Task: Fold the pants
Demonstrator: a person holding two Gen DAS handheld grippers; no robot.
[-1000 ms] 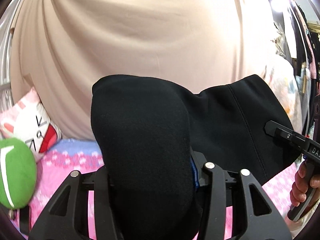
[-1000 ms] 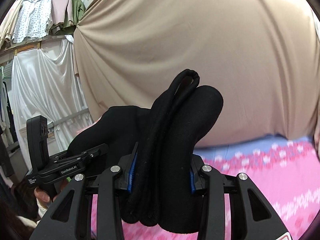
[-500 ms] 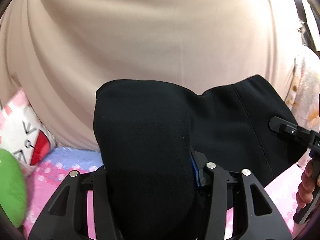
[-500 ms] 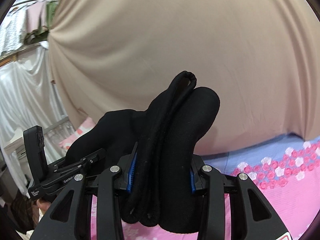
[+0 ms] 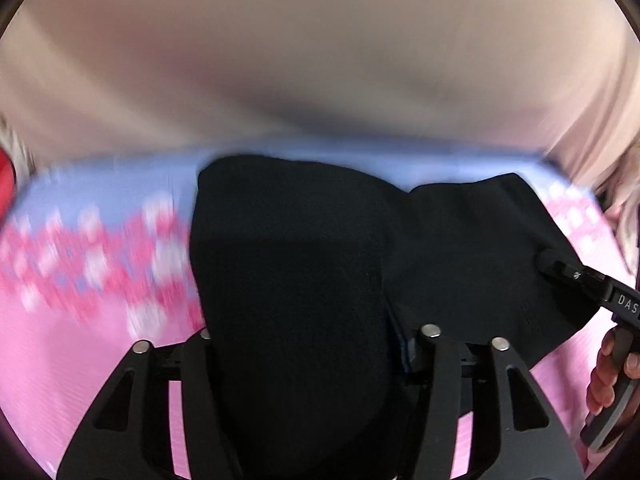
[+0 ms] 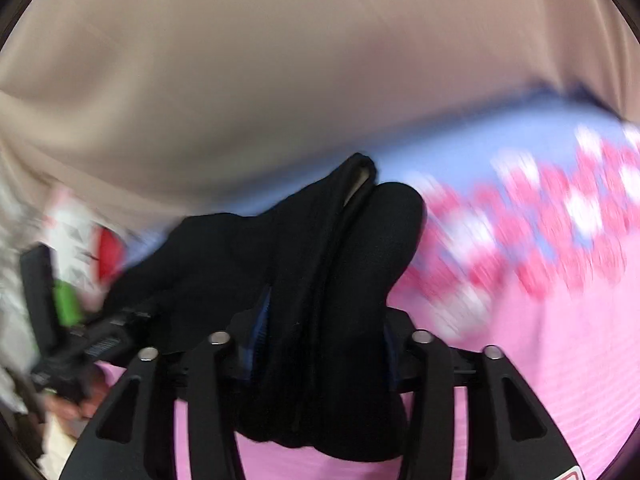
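Black pants (image 5: 288, 240) hang bunched between the jaws of my left gripper (image 5: 316, 340), just above the pink flowered bedsheet (image 5: 80, 360). The jaws are opening, but cloth still fills the gap and touches both pads. The fabric stretches right to my right gripper (image 5: 560, 268), which a hand (image 5: 608, 376) holds. In the right wrist view, a thick fold of the pants (image 6: 376, 232) stands up between the pads of the right gripper (image 6: 320, 332). Its jaws are opening too, with cloth against both blue pads. The left gripper (image 6: 100, 340) shows at lower left.
A beige curtain (image 5: 320, 60) hangs across the back, right behind the bed. The sheet (image 6: 540, 360) has a blue band with pink and white flowers at its far edge. A white and red cushion (image 6: 80, 240) and something green (image 6: 66, 300) lie at the far left.
Both grippers have dropped fast toward the bed and tipped downward, carrying the pants. The sheet now fills the lower half of each view. Both pairs of jaws stand slightly wider.
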